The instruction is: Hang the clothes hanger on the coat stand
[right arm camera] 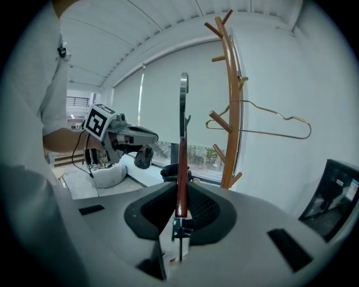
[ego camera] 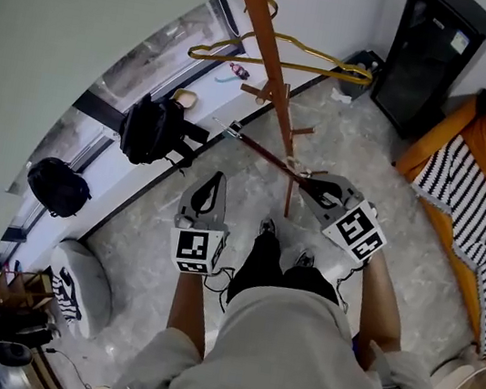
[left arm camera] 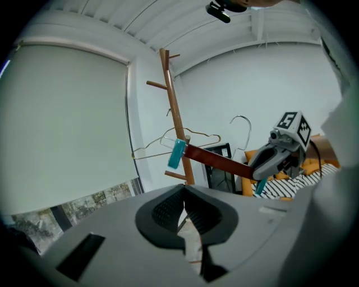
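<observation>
A wooden coat stand (ego camera: 271, 55) rises ahead of me, and a gold wire hanger (ego camera: 289, 56) hangs on one of its pegs. My right gripper (ego camera: 316, 188) is shut on one end of a dark red-brown wooden hanger (ego camera: 264, 152), which points left across the foot of the stand. In the right gripper view that wooden hanger (right arm camera: 182, 174) stands edge-on between the jaws with its metal hook on top, left of the coat stand (right arm camera: 231, 112). The left gripper (ego camera: 215, 181) is shut and empty, beside the right one. From the left gripper view, the hanger (left arm camera: 216, 160) carries a teal clip (left arm camera: 176, 153).
Two black backpacks (ego camera: 153, 128) (ego camera: 58, 186) and a white cushion (ego camera: 80, 286) lie along the window wall at left. An orange sofa with a striped blanket (ego camera: 479, 187) is at right, and a black cabinet (ego camera: 432, 59) stands behind it. My legs are below the grippers.
</observation>
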{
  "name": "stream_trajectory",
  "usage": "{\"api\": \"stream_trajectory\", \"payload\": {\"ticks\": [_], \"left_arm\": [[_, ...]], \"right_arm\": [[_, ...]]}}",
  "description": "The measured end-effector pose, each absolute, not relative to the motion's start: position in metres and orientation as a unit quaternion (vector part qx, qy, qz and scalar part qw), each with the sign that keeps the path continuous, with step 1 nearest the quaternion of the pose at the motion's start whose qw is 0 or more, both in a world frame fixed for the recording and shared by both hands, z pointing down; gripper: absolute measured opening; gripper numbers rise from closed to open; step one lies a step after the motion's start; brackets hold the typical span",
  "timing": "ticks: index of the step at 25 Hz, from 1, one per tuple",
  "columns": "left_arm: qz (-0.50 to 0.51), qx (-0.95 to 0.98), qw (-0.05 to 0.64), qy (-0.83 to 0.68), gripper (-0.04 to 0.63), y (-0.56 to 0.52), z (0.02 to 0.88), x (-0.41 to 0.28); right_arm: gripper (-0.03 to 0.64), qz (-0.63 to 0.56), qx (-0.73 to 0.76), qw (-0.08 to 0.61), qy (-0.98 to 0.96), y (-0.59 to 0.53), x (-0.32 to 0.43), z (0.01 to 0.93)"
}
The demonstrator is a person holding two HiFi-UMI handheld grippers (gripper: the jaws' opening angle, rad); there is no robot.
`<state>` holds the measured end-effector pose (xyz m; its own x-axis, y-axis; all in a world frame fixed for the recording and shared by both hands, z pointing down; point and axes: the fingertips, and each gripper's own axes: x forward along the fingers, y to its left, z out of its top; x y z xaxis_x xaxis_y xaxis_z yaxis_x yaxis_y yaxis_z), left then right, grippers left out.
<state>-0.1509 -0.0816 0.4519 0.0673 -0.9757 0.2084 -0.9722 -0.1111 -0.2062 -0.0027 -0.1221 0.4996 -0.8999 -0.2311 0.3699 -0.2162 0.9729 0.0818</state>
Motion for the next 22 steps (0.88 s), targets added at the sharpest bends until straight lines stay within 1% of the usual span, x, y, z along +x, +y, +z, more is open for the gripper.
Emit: {"api": "stream_trajectory", "payload": {"ticks": [4, 5, 7, 8, 10, 12, 14, 18, 22], "left_arm": [[-0.179, -0.733, 0.023, 0.656, 0.012, -0.094, 0.434, -0.171], [-0.181, -0.739, 0.025, 0.649, 0.032, -0.099, 0.429, -0.173], [-0.187, -0.758, 0.039, 0.623, 0.181, -0.112, 0.417, -0.17], [-0.201, -0.765, 0.055, 0.61, 0.231, -0.119, 0.411, -0.168], [-0.255, -0.761, 0.111, 0.586, 0.277, -0.129, 0.403, -0.16], [-0.327, -0.747, 0.173, 0.553, 0.291, -0.139, 0.405, -0.148], [-0.394, -0.735, 0.212, 0.51, 0.291, -0.149, 0.411, -0.136], [-0.49, -0.707, 0.245, 0.447, 0.291, -0.174, 0.432, -0.133], [-0.531, -0.684, 0.264, 0.425, 0.291, -0.19, 0.442, -0.139]], "right_arm": [[0.054, -0.061, 0.092, 0.219, -0.969, -0.141, 0.0, 0.496], [0.054, -0.074, 0.086, 0.227, -0.967, -0.144, 0.001, 0.493], [0.054, -0.098, 0.074, 0.245, -0.962, -0.15, 0.0, 0.488], [0.054, -0.109, 0.066, 0.255, -0.959, -0.154, -0.001, 0.485], [0.054, -0.13, 0.053, 0.277, -0.95, -0.163, -0.003, 0.48], [0.054, -0.145, 0.04, 0.301, -0.942, -0.174, -0.005, 0.476], [0.054, -0.157, 0.028, 0.327, -0.932, -0.185, -0.006, 0.473], [0.054, -0.184, 0.021, 0.376, -0.908, -0.205, -0.016, 0.463], [0.054, -0.198, 0.012, 0.394, -0.898, -0.212, -0.031, 0.457]]}}
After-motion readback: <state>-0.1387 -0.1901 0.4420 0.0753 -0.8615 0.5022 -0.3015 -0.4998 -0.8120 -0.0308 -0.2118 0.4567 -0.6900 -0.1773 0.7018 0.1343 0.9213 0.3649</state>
